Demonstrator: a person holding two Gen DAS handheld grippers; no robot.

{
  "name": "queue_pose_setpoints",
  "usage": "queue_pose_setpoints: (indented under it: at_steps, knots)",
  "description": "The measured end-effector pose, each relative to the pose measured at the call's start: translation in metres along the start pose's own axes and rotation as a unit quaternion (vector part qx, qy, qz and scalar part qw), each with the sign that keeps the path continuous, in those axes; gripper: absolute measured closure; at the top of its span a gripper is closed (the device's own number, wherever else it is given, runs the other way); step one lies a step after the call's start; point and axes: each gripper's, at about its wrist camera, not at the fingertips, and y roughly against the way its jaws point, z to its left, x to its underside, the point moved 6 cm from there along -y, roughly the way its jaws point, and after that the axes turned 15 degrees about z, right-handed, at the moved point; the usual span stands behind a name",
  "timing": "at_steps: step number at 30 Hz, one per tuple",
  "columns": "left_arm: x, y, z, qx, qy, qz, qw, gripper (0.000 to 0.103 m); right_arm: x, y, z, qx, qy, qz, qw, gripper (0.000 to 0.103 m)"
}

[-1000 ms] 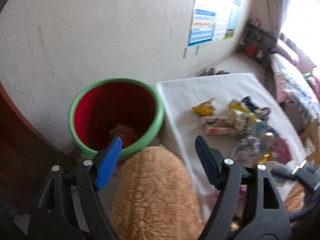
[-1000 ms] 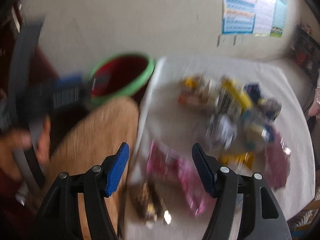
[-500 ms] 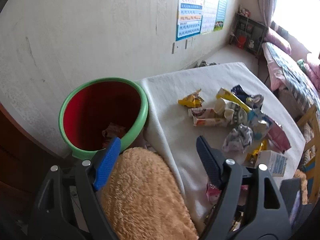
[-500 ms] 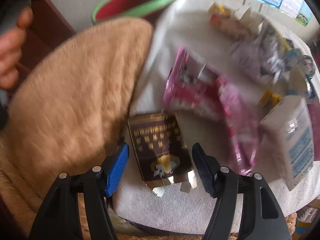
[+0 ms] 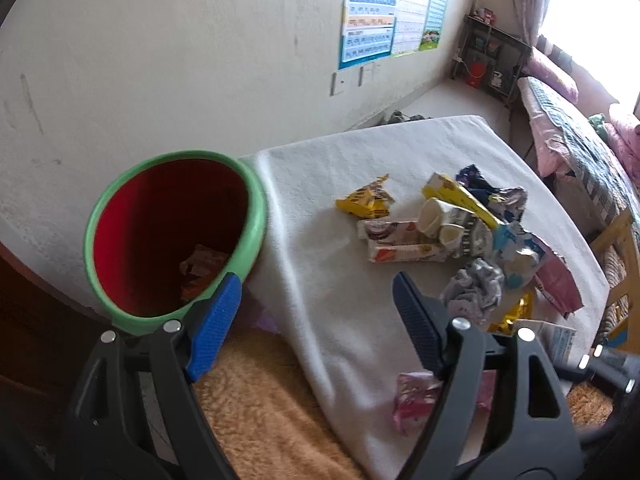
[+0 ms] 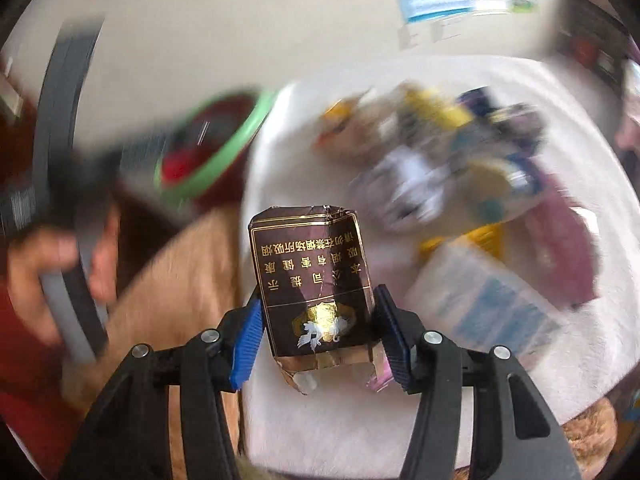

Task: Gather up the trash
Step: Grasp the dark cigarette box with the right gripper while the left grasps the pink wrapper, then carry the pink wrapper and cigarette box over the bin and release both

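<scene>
The right gripper [image 6: 318, 330] has just been closing its fingers [image 6: 247, 340] on a dark brown cigarette pack [image 6: 312, 280], and they now pinch it by its two long sides, one pad against each. The pack stands upright between them, gold lettering and a gold emblem facing the camera, its torn lower end hanging ragged below the pads. Behind it everything is smeared by motion, so whether the pack is touching the white cloth of the desk [image 6: 500, 400] or lifted just clear of it cannot be told.

The left gripper [image 5: 316, 312] hovers with its fingers [image 5: 212, 328] spread wide and nothing between them, over the desk's [image 5: 340, 288] near corner and a tan fleecy fabric [image 5: 260, 412] beside it. The green-rimmed bin [image 5: 176, 232], red inside, stands against the desk's left edge, just beyond the left blue pad; a few scraps lie at its bottom.

On the cloth, right of centre, the remaining trash is heaped: a yellow wrapper [image 5: 366, 202], a flattened carton [image 5: 404, 244], a crumpled grey wrapper [image 5: 476, 288] and a maroon pouch [image 5: 558, 284]. A pink wrapper [image 5: 416, 400] lies at the near edge, partly behind the left gripper's right finger.

In the right wrist view, a person's hand [image 6: 44, 264] grips the other tool's handle at far left.
</scene>
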Motion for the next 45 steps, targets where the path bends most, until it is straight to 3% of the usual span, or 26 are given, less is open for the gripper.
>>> queue_pose_setpoints:
  at_steps: [4,6,9,12,14,18,20,21,22,25,32,33,36,42,45]
  knots:
    - [0.006,-0.004,-0.02,0.023,-0.033,0.01,0.9992,0.028,-0.024,0.021,-0.029,0.006,-0.055,-0.042,0.998,0.051]
    - [0.013,-0.006,-0.033,0.053,-0.065,0.027,0.9961,0.028,-0.028,0.03,-0.033,0.004,-0.071,-0.054,0.996,0.051]
    - [0.032,-0.014,-0.059,0.088,-0.154,0.073,0.9814,0.028,-0.038,0.039,-0.044,-0.002,-0.094,-0.071,0.993,0.051]
    - [0.061,-0.026,-0.086,0.068,-0.261,0.111,0.9567,0.027,-0.042,0.044,-0.046,-0.005,-0.103,-0.076,0.992,0.05]
    - [0.075,-0.035,-0.098,0.039,-0.31,0.111,0.9433,0.027,-0.041,0.05,-0.049,-0.007,-0.105,-0.078,0.991,0.05]
    - [0.09,-0.059,-0.109,0.019,-0.332,0.131,0.934,0.027,-0.038,0.05,-0.05,-0.014,-0.111,-0.078,0.991,0.05]
    - [0.089,-0.066,-0.11,0.019,-0.326,0.137,0.9351,0.028,-0.036,0.045,-0.05,-0.016,-0.112,-0.075,0.991,0.05]
    - [0.087,-0.068,-0.109,0.023,-0.321,0.14,0.9365,0.038,-0.036,0.043,-0.049,-0.017,-0.111,-0.073,0.991,0.05]
    - [0.085,-0.071,-0.109,0.028,-0.312,0.145,0.9384,0.056,-0.036,0.042,-0.048,-0.018,-0.111,-0.07,0.991,0.05]
    - [0.078,-0.072,-0.101,0.052,-0.291,0.155,0.9424,0.069,-0.035,0.04,-0.046,-0.022,-0.11,-0.068,0.991,0.05]
    - [0.062,-0.037,-0.077,0.085,-0.229,0.119,0.9624,0.086,-0.039,0.037,-0.046,-0.03,-0.114,-0.068,0.991,0.05]
    - [0.056,-0.03,-0.071,0.09,-0.217,0.111,0.9656,0.102,-0.04,0.037,-0.046,-0.032,-0.115,-0.069,0.99,0.05]
    - [0.04,-0.009,-0.053,0.103,-0.175,0.083,0.9757,0.102,-0.041,0.038,-0.045,-0.035,-0.117,-0.073,0.99,0.05]
    - [0.006,0.02,-0.031,0.133,-0.089,0.033,0.9866,0.102,-0.042,0.046,-0.045,-0.027,-0.118,-0.081,0.989,0.05]
    - [-0.011,0.028,-0.024,0.123,-0.055,0.011,0.9909,0.102,-0.044,0.05,-0.042,-0.026,-0.117,-0.085,0.989,0.05]
